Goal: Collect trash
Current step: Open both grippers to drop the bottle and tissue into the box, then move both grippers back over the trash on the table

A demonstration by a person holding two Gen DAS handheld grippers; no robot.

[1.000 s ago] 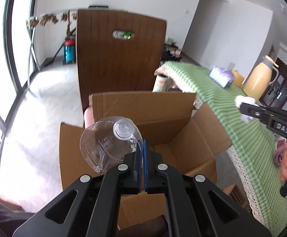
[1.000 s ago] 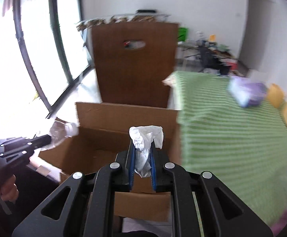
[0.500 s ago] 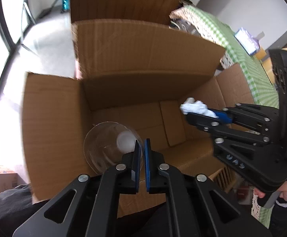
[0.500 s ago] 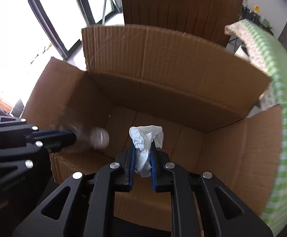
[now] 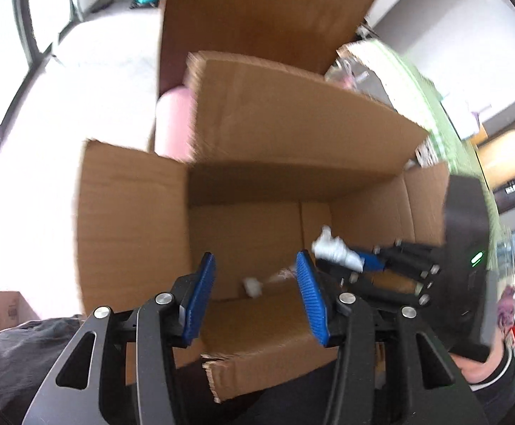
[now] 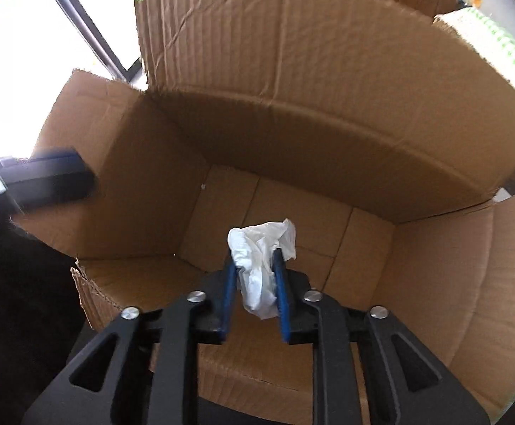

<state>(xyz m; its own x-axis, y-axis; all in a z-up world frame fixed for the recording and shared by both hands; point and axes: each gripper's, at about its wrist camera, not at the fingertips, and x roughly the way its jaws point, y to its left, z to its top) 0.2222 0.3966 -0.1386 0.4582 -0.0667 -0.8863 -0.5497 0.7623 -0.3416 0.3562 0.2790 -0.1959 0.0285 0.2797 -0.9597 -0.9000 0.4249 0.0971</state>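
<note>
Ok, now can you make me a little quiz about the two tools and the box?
1. True or false: the left tool is squeezing something.
2. What sits between the right tool's blue pads? A) a tissue B) a spoon C) a sock
3. What big thing are both tools pointing down into?

Key:
1. False. Its jaws have just been opening and nothing is between them.
2. A. Its jaws have just been opening, with the tissue between them.
3. The cardboard box.
</note>
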